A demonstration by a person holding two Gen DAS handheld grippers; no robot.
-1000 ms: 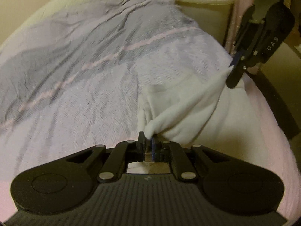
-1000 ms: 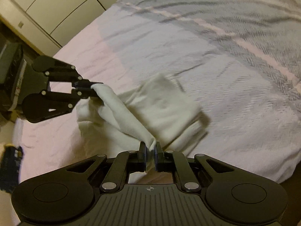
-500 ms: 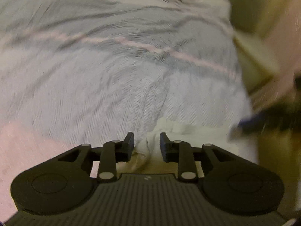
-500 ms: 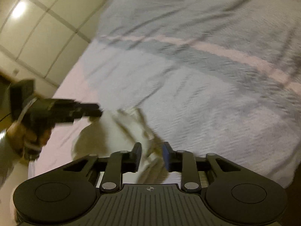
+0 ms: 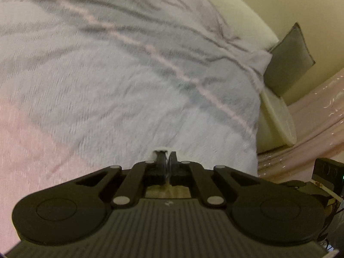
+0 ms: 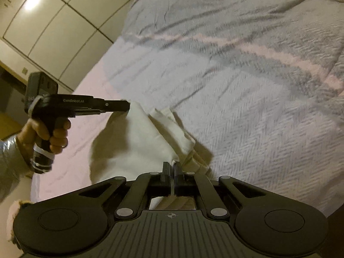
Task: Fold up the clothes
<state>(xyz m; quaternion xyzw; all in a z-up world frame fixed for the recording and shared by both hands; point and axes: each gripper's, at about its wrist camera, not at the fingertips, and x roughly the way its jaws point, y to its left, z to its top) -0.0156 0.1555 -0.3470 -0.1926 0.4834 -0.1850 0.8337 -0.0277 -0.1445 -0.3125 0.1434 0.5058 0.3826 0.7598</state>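
Observation:
A white garment lies partly folded near the edge of the bed. My right gripper is shut on one corner of it, with cloth pinched between the fingers. My left gripper is shut on another corner; only a small white tip of the garment shows past its fingers. In the right wrist view the left gripper holds the far left corner, and the top layer hangs between the two grippers above the folded layers.
The bed has a grey and white blanket with pink stripes over a pink sheet. A pale round bin and a grey cushion stand beside the bed. Wardrobe doors are behind.
Both grippers opened half a second ago and have shut again on new corners of the white garment. The left gripper has turned toward the blanket.

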